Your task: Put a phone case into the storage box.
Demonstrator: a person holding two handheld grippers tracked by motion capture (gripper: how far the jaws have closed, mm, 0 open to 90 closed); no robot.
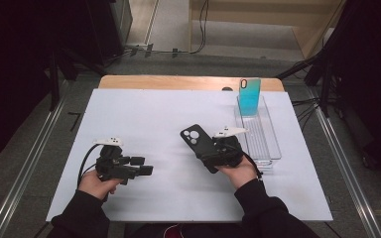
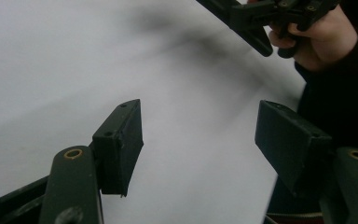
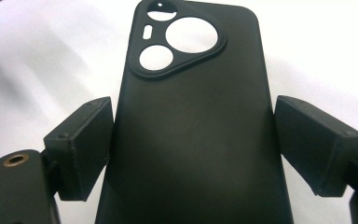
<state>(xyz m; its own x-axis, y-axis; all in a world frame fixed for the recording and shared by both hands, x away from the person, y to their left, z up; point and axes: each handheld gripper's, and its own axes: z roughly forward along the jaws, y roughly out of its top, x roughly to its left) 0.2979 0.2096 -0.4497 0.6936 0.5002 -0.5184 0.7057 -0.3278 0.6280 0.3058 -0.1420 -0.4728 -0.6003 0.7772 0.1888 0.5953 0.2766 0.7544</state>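
A black phone case (image 1: pixel 197 140) with round camera cutouts sits between the jaws of my right gripper (image 1: pixel 208 154), held over the white table (image 1: pixel 154 114) right of centre. In the right gripper view the two pads press the long edges of the case (image 3: pixel 191 130), so the gripper (image 3: pixel 191 149) is shut on it. My left gripper (image 1: pixel 144 165) rests low at the left of the table, pointing right. Its jaws stand wide apart with only bare table between them (image 2: pixel 198 140). A teal phone case (image 1: pixel 249 96) stands upright at the far end of a clear tray (image 1: pixel 273 144).
The clear tray lies lengthwise along the table's right side, just right of my right hand. A wooden strip (image 1: pixel 178 82) edges the far side of the table. In the left gripper view the right hand and its gripper (image 2: pixel 279 14) show at the top right.
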